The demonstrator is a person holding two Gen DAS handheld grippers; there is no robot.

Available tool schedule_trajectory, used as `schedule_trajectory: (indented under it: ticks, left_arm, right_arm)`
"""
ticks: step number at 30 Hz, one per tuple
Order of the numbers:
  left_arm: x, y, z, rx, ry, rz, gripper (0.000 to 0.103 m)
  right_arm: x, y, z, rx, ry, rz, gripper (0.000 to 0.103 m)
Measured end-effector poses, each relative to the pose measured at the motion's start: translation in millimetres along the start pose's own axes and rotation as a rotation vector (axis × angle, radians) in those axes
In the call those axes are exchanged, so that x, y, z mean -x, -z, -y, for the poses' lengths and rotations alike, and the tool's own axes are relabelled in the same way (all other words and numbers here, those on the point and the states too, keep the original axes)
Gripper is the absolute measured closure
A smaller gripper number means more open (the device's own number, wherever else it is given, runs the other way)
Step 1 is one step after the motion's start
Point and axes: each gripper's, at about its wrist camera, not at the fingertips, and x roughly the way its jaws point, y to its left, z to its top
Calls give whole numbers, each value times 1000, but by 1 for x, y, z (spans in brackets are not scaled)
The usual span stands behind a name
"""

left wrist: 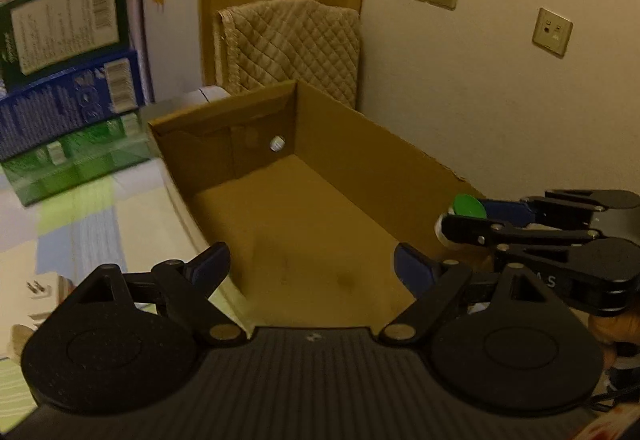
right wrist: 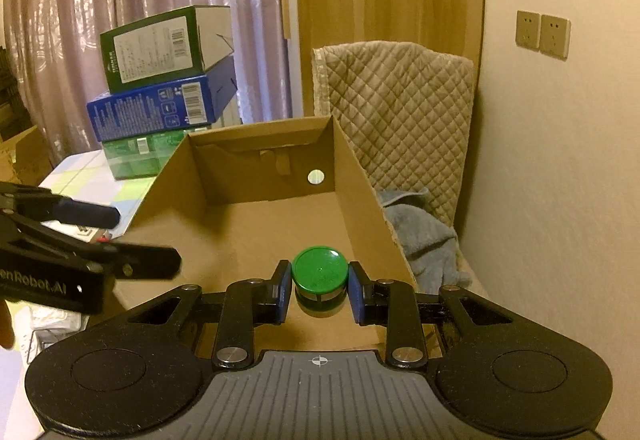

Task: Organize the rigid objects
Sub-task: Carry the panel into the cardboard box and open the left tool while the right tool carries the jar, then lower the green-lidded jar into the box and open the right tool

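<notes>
My right gripper (right wrist: pixel 319 290) is shut on a small jar with a green lid (right wrist: pixel 319 270) and holds it over the near right part of an open, empty cardboard box (right wrist: pixel 256 228). In the left wrist view the right gripper (left wrist: pixel 464 218) comes in from the right with the green-lidded jar (left wrist: pixel 468 206) at the box's right wall (left wrist: pixel 360 160). My left gripper (left wrist: pixel 312 266) is open and empty, above the box's near end. It also shows at the left of the right wrist view (right wrist: pixel 132 240).
Three stacked product boxes, dark green (right wrist: pixel 160 48), blue (right wrist: pixel 160 110) and light green (right wrist: pixel 136 158), stand left of the cardboard box on a patterned cloth (left wrist: pixel 80 228). A quilted chair back (right wrist: pixel 400 112) and a grey towel (right wrist: pixel 428 240) lie behind and right, by the wall.
</notes>
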Motion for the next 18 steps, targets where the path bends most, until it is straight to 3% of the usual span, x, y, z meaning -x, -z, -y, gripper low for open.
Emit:
schedule_trajectory:
  ticks: [10, 18]
  left_arm:
    - [31, 5, -32, 75, -67, 27, 17]
    - [39, 10, -35, 75, -68, 28, 17]
  right_arm:
    - [-1, 0, -5, -5, -15, -8, 77]
    - [-2, 0, -11, 5, -24, -13, 77]
